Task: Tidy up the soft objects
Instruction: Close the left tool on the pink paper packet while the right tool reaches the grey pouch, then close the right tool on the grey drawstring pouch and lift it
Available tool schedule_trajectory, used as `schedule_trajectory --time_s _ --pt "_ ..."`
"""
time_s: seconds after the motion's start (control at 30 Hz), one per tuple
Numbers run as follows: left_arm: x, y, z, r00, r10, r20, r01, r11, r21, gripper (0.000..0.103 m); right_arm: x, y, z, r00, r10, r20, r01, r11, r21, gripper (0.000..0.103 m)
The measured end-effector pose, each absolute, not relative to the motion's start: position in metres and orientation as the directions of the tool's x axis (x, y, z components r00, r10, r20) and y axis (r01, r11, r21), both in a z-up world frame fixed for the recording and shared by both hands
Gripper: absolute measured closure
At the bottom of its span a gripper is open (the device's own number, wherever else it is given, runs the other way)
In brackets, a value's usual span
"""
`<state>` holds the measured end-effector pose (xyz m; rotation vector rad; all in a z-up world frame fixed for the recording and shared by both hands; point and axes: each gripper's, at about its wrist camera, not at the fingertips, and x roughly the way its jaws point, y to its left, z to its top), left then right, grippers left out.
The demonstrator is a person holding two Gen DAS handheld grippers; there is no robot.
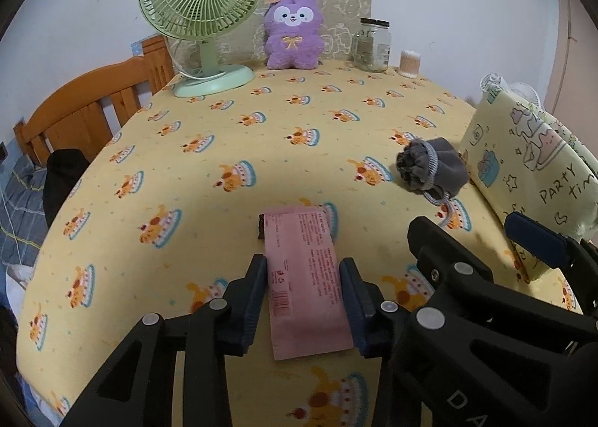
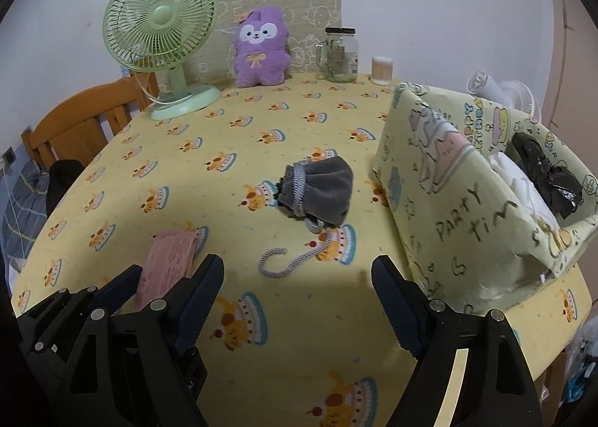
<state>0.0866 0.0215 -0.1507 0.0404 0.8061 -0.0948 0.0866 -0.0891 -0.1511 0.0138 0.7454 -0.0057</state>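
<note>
A pink flat packet (image 1: 304, 277) lies on the yellow tablecloth (image 1: 224, 172). My left gripper (image 1: 303, 273) has a finger against each long side of it and is shut on it. The packet also shows in the right wrist view (image 2: 168, 258). A grey drawstring pouch (image 2: 317, 191) lies mid-table with its cord trailing toward me; it also shows in the left wrist view (image 1: 433, 165). My right gripper (image 2: 297, 277) is open and empty, just short of the cord. A cartoon-printed fabric box (image 2: 467, 184) at the right holds a black bundle (image 2: 545, 172) and a white item (image 2: 523, 184).
At the back stand a green fan (image 2: 160, 27), a purple plush toy (image 2: 261, 49), a glass jar (image 2: 342, 55) and a cotton swab tub (image 2: 382, 70). A wooden chair (image 2: 82, 124) stands left of the table. The table's front edge is close below my grippers.
</note>
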Motion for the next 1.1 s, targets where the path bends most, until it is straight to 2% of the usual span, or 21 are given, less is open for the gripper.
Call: schedule_trajectory --time_s 0.4,0.7,0.9,1.1 --pt "0.114 0.027 -0.138 0.706 -0.049 -0.707 0.104 0.994 0.035 0.063 0.119 -0.080 -0.143 0.733 -0.013 -0.680 0.026 1.000 0.009 0.019" --pt "0.138 0.021 -0.139 0.702 -0.083 -0.707 0.151 0.988 0.034 0.063 0.146 -0.085 -0.147 0.715 -0.091 -0.693 0.120 0.993 -0.006 0.019" --pt "0.154 0.021 -0.150 0.636 -0.105 -0.764 0.165 0.986 0.002 0.063 0.158 -0.087 -0.157 0.692 -0.117 -0.713 0.150 0.989 -0.016 0.018" --pt "0.155 0.022 -0.152 0.627 -0.112 -0.771 0.162 0.987 -0.012 0.063 0.168 -0.093 -0.165 0.651 -0.077 -0.755 0.143 0.989 0.022 0.018"
